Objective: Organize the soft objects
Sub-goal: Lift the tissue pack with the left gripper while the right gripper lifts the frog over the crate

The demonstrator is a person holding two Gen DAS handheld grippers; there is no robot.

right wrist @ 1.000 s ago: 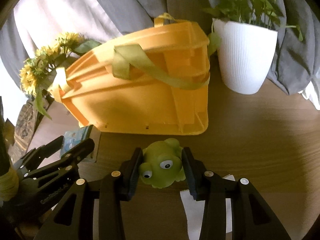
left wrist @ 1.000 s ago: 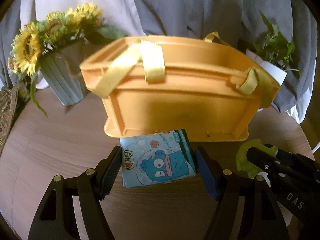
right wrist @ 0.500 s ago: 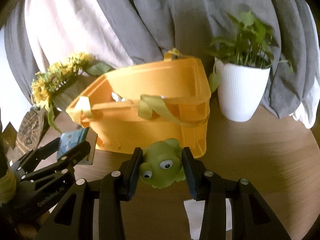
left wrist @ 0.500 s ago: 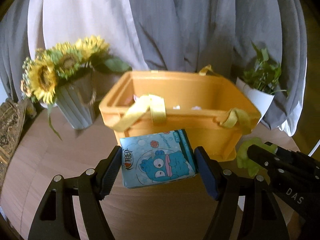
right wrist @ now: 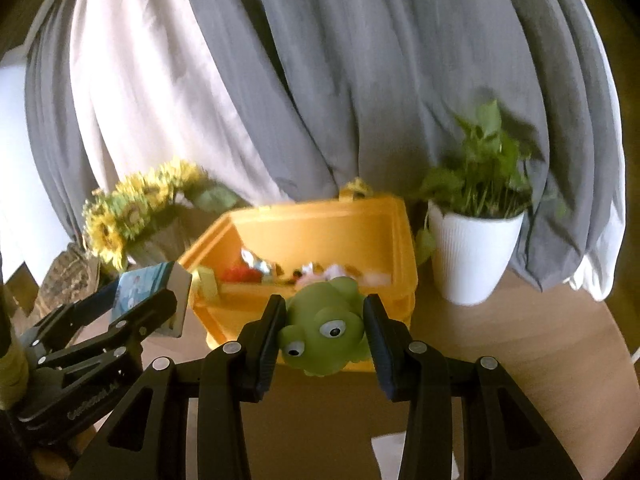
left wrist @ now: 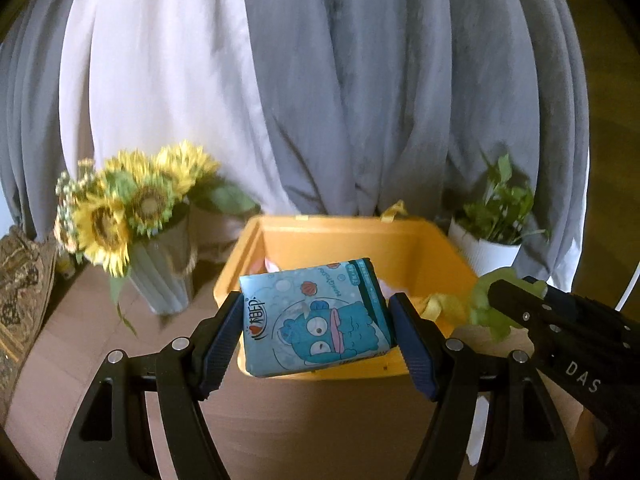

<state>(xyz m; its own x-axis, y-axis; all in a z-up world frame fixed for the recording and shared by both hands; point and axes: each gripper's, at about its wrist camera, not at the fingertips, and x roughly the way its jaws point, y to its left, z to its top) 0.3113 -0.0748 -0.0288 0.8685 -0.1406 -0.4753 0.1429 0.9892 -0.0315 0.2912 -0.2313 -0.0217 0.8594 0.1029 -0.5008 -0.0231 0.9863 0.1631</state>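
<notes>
- The blue tissue pack (left wrist: 316,320), printed with a cartoon creature, is clamped by its two short edges between the pads of the left gripper (left wrist: 316,332) and hangs in the air at the near rim of the orange storage bin (left wrist: 344,236).
- The green rubber frog (right wrist: 324,328) is squeezed at its sides by the right gripper (right wrist: 324,332), also lifted, just in front of the bin's near wall.
- Both tools are closed on their loads; neither item touches the table or the bin.
- Progress, as I judge it: the bin already holds several small things, so part of the sorting looks done. Both items in hand are picked up but not yet dropped in. What is left is to carry each over the rim and release it; whether more loose items wait on the table cannot be told.
- The right wrist view looks into the bin and shows its contents: something red, something shiny, pale bits, all blurred. The left wrist view has the pack in front of the opening, so little of the inside shows.
- The left view shows the pack's printed face; the right view shows it edge-on only.
- Around the bin: sunflowers (left wrist: 120,208) in a ribbed vase to the left, a potted plant (right wrist: 476,256) in a white pot to the right, grey and white curtains (left wrist: 360,80) behind, and the wooden table (right wrist: 560,340) beneath.
</notes>
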